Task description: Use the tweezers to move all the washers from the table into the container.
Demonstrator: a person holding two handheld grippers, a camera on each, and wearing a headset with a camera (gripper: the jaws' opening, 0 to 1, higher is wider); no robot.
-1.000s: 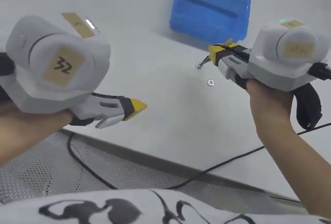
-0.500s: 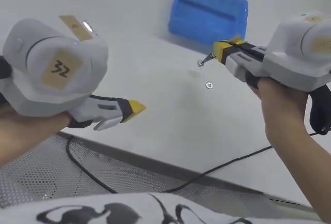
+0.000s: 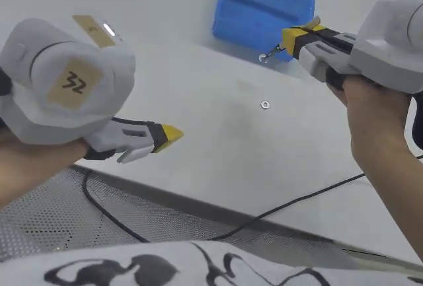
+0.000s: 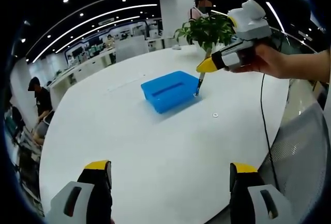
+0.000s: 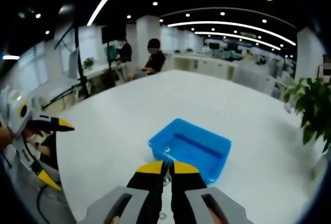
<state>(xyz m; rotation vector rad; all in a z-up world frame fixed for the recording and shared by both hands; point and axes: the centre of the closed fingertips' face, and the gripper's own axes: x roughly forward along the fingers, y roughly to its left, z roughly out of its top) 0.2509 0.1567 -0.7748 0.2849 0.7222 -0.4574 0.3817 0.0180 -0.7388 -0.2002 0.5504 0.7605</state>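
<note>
The jaws of the right gripper are pressed onto the tweezers. The tweezer tips pinch a washer at the near edge of the blue container. The tips should be carried beyond the rim before the pinch is eased. The jaws of the left gripper are spread, nearer and to the left. Two washers are counted: one pinched and one loose washer on the counter. One container is counted.

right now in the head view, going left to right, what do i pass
left gripper → loose washer → right gripper, shut on the tweezers
</note>
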